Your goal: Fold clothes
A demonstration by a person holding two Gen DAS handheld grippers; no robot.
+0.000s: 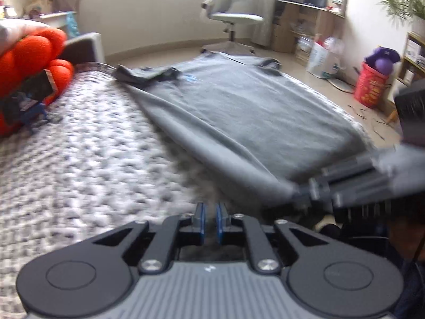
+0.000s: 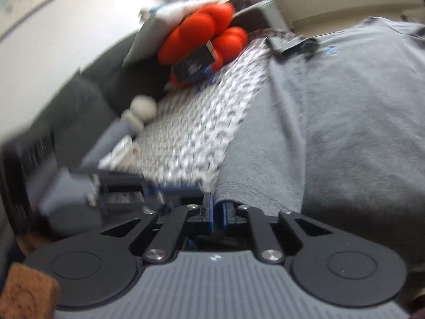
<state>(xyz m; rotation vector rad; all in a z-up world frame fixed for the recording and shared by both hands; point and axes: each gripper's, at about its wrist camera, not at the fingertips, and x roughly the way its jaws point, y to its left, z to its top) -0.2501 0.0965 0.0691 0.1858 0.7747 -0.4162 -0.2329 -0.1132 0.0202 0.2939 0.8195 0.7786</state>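
A grey T-shirt (image 1: 239, 111) lies flat on a grey-and-white knitted blanket (image 1: 93, 146), its dark-trimmed sleeves at the far end. My right gripper (image 2: 217, 208) is shut on the near hem corner of the shirt (image 2: 345, 119). In the left wrist view it reaches in from the right (image 1: 297, 194), pinching that corner. My left gripper (image 1: 210, 212) hovers low over the blanket just left of the corner. Its blue pads are almost together and no cloth shows between them. It appears blurred in the right wrist view (image 2: 170, 188).
An orange cushion (image 1: 32, 53) with a dark flat device on a blue stand (image 1: 29, 93) sits at the blanket's far left. A dark sofa back (image 2: 66, 101) and a white plush (image 2: 140, 111) line the left side. On the floor beyond are an office chair (image 1: 228, 16) and a red bucket (image 1: 372, 87).
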